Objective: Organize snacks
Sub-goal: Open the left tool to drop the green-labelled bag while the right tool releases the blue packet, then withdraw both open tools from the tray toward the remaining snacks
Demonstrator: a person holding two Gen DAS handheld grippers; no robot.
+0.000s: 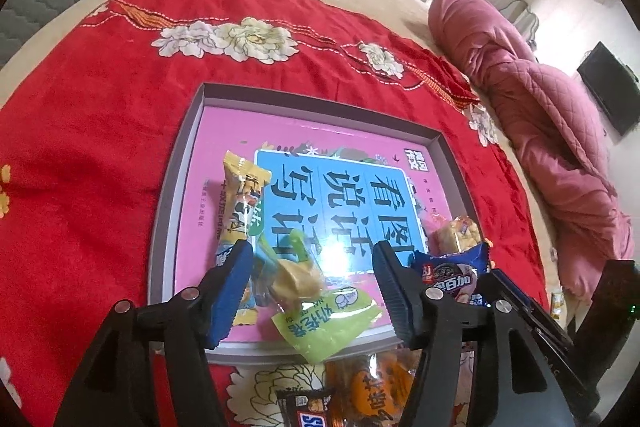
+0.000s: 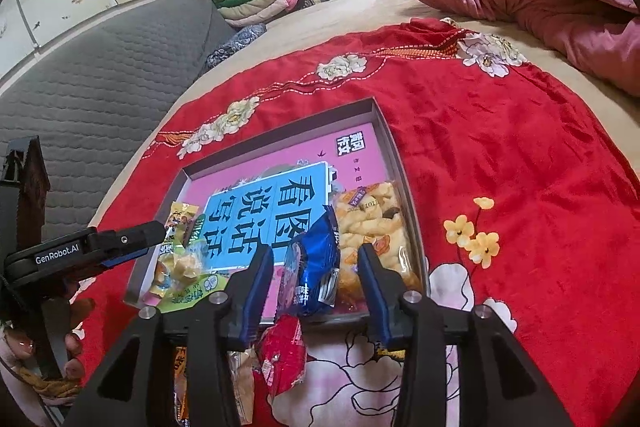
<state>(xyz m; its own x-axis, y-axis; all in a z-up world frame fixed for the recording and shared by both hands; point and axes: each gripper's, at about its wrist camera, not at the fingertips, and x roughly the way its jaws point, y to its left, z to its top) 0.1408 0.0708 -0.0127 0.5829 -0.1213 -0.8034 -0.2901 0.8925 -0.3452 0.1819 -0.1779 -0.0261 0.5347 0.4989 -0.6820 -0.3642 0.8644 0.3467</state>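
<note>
four crinkly wrapped snacks lie in the shallow grey cardboard tray (image 1: pixel 176 187) on the bed, its glossy pink floor printed with a blue panel: a long yellow packet (image 1: pixel 236 203) by the tray's left wall, a clear-and-green wrapper (image 1: pixel 320 311) holding a pale yellow lump at its near edge, a blue foil pack (image 2: pixel 314 263) and a clear bag of puffed pieces (image 2: pixel 372 227) at its right wall. left gripper (image 1: pixel 316 291) fingers stand apart, open around the green wrapper without pressing it. right gripper (image 2: pixel 316 283) fingers are open too, the blue pack between them, untouched. more packets, a red one (image 2: pixel 284 351) among them, lie on the red floral satin cloth (image 2: pixel 500 155) before the tray's near edge
</note>
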